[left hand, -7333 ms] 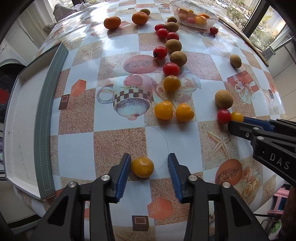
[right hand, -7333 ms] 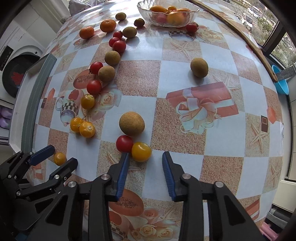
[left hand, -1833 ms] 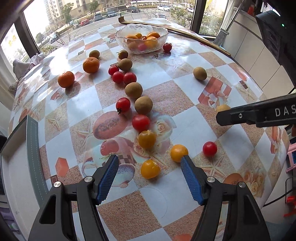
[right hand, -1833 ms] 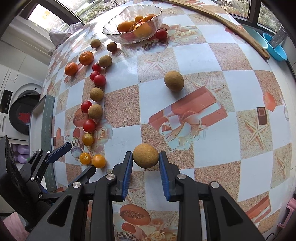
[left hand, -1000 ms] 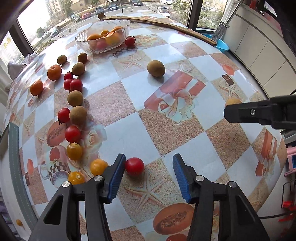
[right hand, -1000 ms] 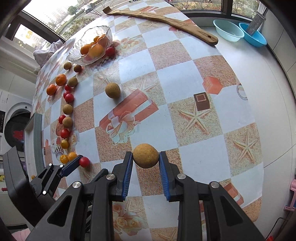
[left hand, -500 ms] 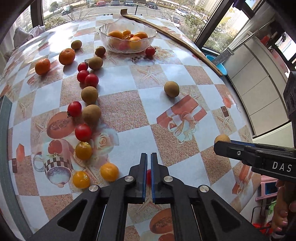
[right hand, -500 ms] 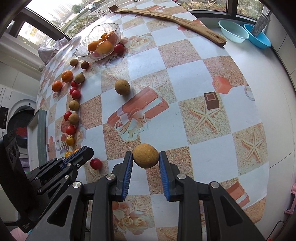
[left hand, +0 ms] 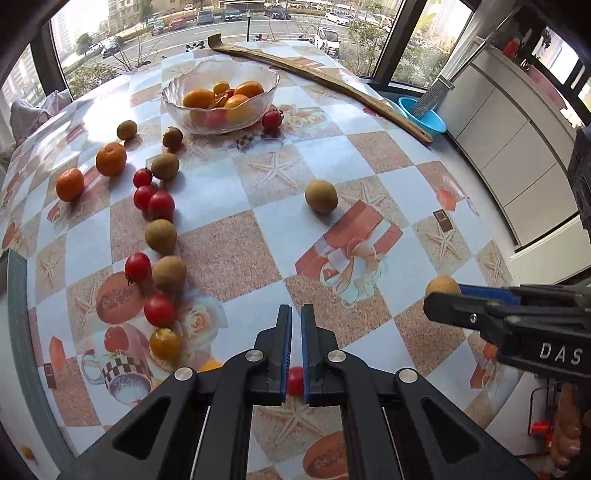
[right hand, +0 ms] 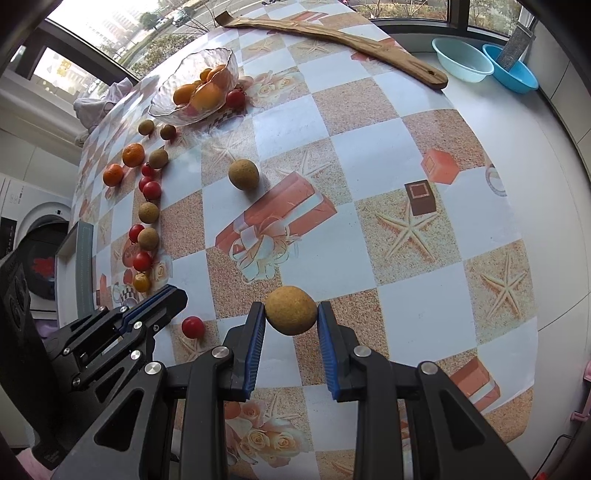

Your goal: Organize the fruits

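Observation:
My right gripper (right hand: 291, 315) is shut on a round tan fruit (right hand: 291, 310) and holds it above the table; it also shows in the left wrist view (left hand: 443, 286). My left gripper (left hand: 296, 317) has its jaws almost together with nothing between them. A red cherry tomato (right hand: 193, 327) lies on the table under it, seen through the gap in the left wrist view (left hand: 295, 380). A glass bowl (left hand: 177, 94) of oranges and tomatoes stands at the far side. A line of tomatoes and tan fruits (left hand: 165, 271) runs down the left.
A lone tan fruit (left hand: 320, 196) lies mid-table. Two tangerines (left hand: 110, 158) sit at far left. A long wooden board (right hand: 332, 31) lies along the far edge. Two blue basins (right hand: 461, 61) stand on the counter. A grey-edged tray (right hand: 83, 266) is at the left.
Both grippers have risen, the right one with the tan fruit in it. The left jaws closed without catching the red tomato, which stays on the table.

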`<action>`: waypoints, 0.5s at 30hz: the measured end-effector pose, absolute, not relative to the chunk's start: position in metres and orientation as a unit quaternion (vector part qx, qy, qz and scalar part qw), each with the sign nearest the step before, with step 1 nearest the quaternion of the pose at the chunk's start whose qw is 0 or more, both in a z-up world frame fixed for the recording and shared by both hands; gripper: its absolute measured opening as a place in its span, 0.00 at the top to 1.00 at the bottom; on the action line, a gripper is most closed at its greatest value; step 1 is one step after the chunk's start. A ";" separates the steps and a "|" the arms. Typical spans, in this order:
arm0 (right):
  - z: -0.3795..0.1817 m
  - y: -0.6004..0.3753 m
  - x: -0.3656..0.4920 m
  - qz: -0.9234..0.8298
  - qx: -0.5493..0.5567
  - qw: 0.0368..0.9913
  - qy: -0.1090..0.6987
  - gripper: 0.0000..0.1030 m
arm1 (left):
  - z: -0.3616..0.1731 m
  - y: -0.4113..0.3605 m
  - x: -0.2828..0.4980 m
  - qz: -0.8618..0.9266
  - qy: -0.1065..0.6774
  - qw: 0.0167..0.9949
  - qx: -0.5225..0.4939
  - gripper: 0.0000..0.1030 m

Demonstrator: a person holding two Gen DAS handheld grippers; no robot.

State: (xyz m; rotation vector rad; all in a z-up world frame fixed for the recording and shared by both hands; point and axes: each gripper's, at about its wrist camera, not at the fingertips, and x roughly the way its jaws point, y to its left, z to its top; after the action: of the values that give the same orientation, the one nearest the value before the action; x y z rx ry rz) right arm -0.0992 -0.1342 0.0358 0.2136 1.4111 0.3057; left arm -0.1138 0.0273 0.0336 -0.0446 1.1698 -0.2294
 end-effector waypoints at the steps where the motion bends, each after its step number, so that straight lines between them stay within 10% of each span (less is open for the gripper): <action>1: 0.036 -0.137 -0.098 0.137 0.099 0.746 0.644 0.70 | 0.035 0.023 -0.105 -0.110 0.549 0.828 -0.021 0.95; 15: 0.028 -0.191 -0.092 0.110 0.145 0.738 0.649 0.69 | 0.032 -0.016 -0.031 -0.114 0.545 0.831 -0.016 0.94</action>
State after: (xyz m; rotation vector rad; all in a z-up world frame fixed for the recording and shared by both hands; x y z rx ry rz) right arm -0.0916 -0.1914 0.0276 0.3187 1.4249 0.2413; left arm -0.0311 -0.0155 0.0316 -0.0341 1.1560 -0.2416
